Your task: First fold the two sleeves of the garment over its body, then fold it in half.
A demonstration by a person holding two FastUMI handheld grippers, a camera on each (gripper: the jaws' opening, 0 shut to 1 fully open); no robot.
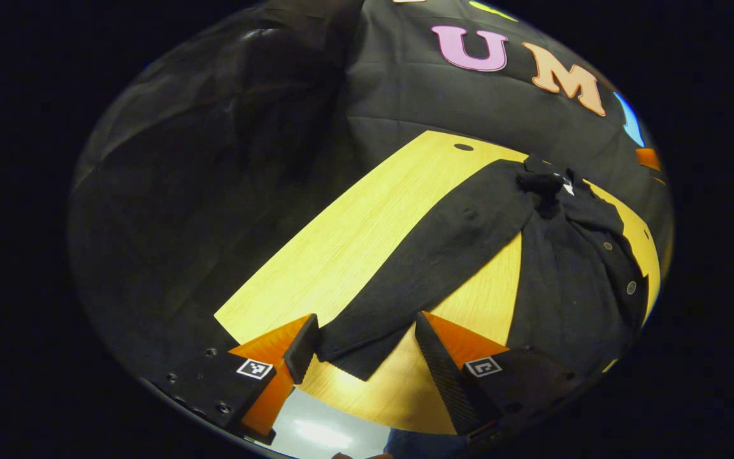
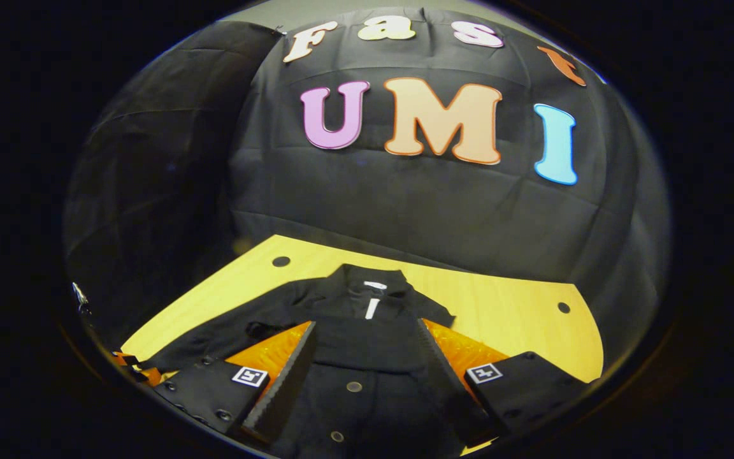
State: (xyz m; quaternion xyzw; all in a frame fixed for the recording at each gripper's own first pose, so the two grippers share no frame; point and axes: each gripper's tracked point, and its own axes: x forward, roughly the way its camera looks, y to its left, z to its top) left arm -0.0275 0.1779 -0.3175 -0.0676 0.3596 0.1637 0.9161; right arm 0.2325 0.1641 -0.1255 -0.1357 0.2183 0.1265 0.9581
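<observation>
Table (image 1: 367, 229) is one wooden top, light-coloured, with three round holes countable in the right gripper view. One garment: a dark button-front jacket (image 2: 367, 357) lying flat on it, collar away from the right gripper, body directly under and ahead of that gripper. One sleeve (image 1: 431, 268) is laid out straight on the wood, still unfolded; its long axis runs from the shoulder far ahead-right of the left gripper down to the cuff (image 1: 354, 354), which lies right between the left gripper's fingers. Left gripper (image 1: 367, 357) is spread wide, straddling the cuff, nothing pinched yet, far finger just beside the cuff edge (contact unclear). Right gripper (image 2: 364, 376) also spread, hovering over the jacket front, holding nothing. Left is plainly the nearer one for this sleeve. My read: next move closes on the cuff, then carries it right across onto the body. Three buttons visible in the right gripper view; second sleeve's layout can't be made out.
</observation>
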